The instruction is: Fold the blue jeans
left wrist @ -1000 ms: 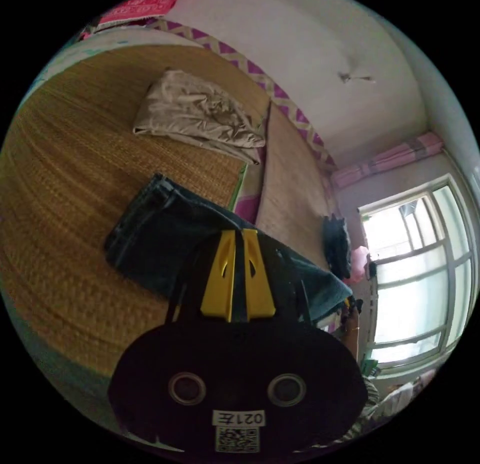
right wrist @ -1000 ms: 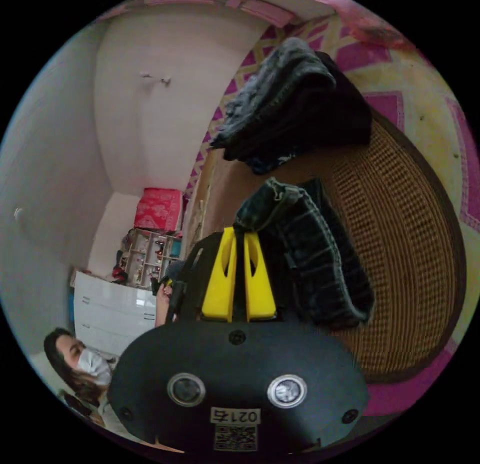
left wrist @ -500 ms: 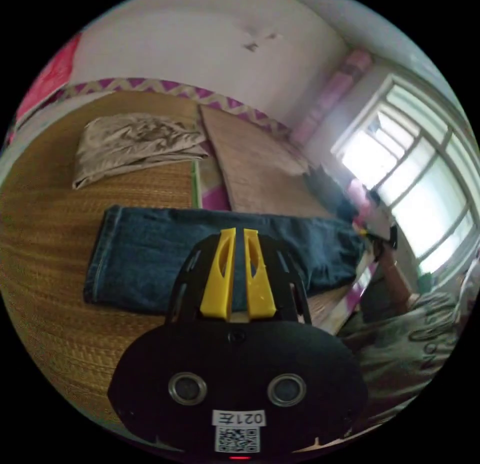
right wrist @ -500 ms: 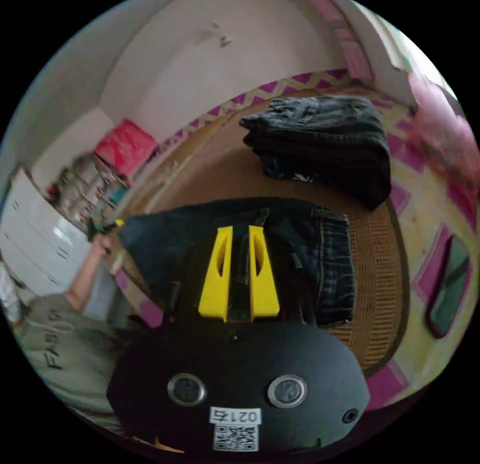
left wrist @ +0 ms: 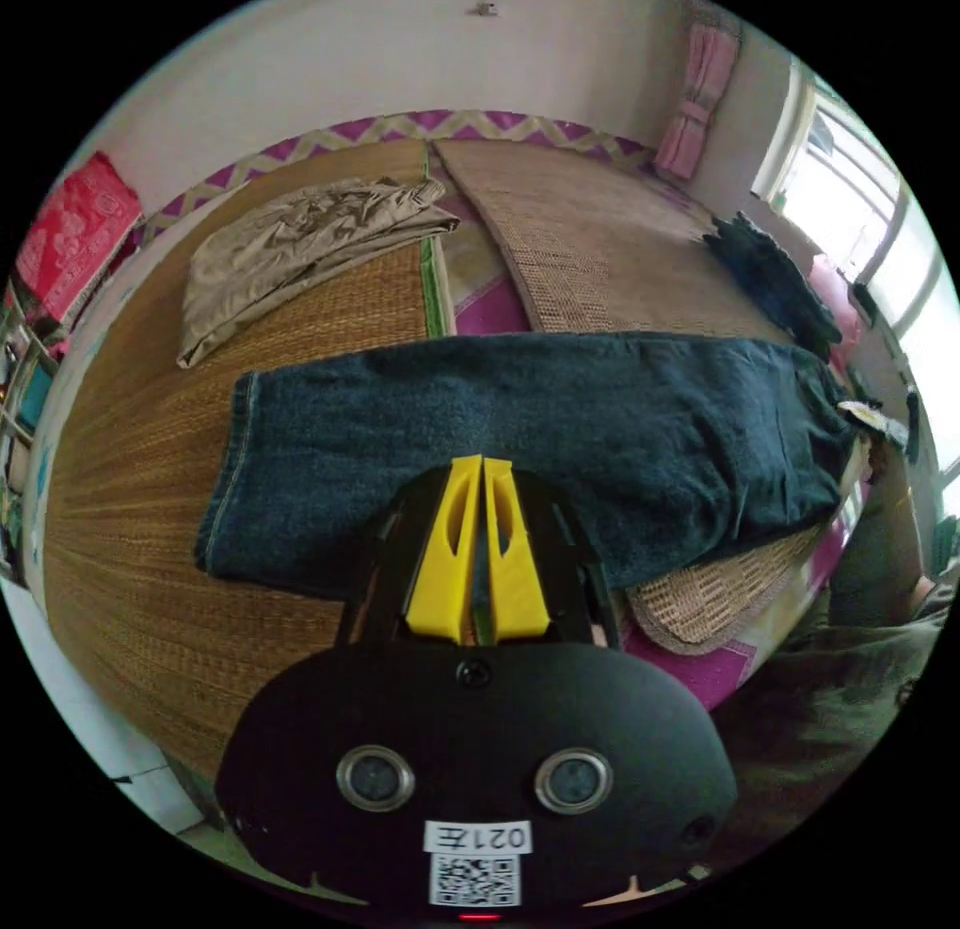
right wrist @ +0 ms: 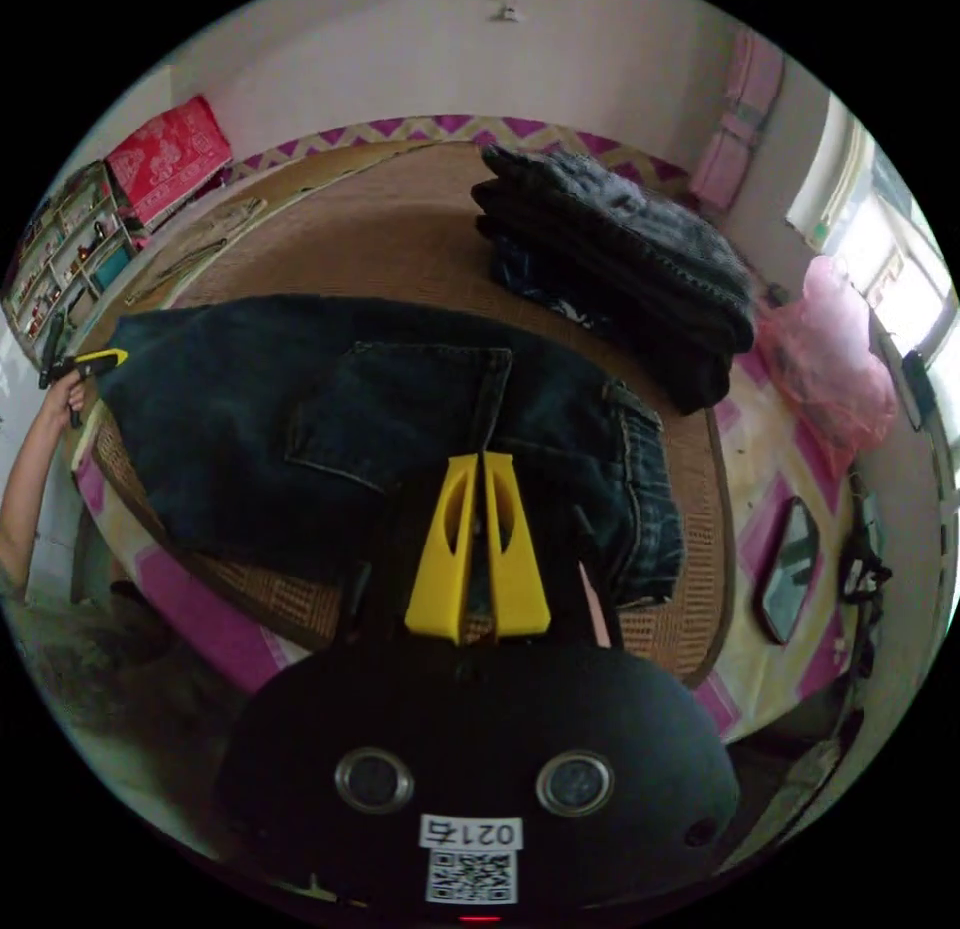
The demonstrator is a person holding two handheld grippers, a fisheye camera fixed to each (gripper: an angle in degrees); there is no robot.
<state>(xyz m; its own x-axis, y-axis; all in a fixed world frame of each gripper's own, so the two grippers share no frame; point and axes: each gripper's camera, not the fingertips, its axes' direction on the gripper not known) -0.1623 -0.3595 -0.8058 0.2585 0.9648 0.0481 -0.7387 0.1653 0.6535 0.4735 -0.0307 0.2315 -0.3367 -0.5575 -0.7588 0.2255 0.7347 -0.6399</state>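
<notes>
The blue jeans (left wrist: 560,419) lie spread lengthwise across the woven mat (left wrist: 130,529), hem to the left and waist to the right. My left gripper (left wrist: 481,459) is shut over their near edge, pinching the denim. In the right gripper view the waist end (right wrist: 300,419) shows a back pocket, and my right gripper (right wrist: 484,457) is shut on the fabric beside it, where a crease runs up to the jaw tips. The left gripper (right wrist: 98,361) sits at the far leg end, held by a hand. The right gripper (left wrist: 868,419) is at the waist.
A folded beige garment (left wrist: 300,239) lies further back on the mat. A stack of dark folded clothes (right wrist: 620,259) sits behind the waist, with a pink bag (right wrist: 830,369) and a dark oval mirror (right wrist: 790,569) to its right. A person's arm (right wrist: 35,469) is at the left edge.
Both cameras have swung round. The jeans, held up and bunched at the waist a second ago, have come down and now lie stretched flat along the mat between the two grippers.
</notes>
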